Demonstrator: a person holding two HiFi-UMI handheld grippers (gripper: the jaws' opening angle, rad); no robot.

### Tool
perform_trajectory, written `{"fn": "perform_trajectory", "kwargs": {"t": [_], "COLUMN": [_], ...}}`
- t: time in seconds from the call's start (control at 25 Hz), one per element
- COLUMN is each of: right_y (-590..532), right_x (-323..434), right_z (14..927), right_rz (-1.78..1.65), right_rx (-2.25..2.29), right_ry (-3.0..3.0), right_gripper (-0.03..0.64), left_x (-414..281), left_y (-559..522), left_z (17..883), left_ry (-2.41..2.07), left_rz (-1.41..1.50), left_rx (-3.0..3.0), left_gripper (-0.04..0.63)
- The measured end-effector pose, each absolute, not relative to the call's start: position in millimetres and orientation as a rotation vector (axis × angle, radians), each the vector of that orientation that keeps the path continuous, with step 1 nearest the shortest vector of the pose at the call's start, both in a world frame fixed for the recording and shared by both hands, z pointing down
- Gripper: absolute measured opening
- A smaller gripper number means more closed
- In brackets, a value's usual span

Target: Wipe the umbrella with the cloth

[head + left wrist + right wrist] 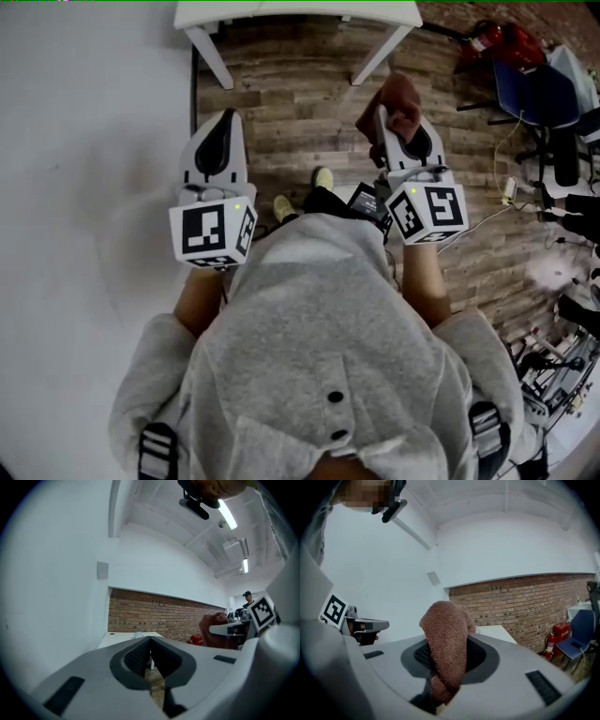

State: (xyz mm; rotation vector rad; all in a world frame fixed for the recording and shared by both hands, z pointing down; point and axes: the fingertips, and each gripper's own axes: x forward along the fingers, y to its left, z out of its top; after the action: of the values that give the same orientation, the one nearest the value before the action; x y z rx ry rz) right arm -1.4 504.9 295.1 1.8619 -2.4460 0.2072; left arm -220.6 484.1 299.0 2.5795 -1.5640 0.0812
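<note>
A brown cloth is bunched and sticks up out of my right gripper, whose jaws are shut on it. In the right gripper view the cloth fills the gap between the jaws of the right gripper and folds over at the top. My left gripper is held level beside it, near the white wall, shut with nothing between its jaws; the left gripper view shows the left gripper closed and bare. No umbrella shows in any view.
A white table stands ahead on the wooden floor, against a brick wall. A white wall runs along the left. A blue chair, a red extinguisher and cables crowd the right.
</note>
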Motion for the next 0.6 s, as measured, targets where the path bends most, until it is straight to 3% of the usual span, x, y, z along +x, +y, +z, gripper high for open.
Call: {"fn": "perform_trajectory", "kwargs": {"t": [0.6], "right_y": [464], "right_x": [-11], "right_z": [328], "right_rz": [0.154], "right_rx": [1.835], "right_ry": [-2.475], "right_gripper": [0.106], "left_x": [-225], "left_y": [448], "left_z": [329], "left_ry": [-1.586], "left_rz": [0.053], "left_rx": [2.599], "left_gripper": [0.015]}}
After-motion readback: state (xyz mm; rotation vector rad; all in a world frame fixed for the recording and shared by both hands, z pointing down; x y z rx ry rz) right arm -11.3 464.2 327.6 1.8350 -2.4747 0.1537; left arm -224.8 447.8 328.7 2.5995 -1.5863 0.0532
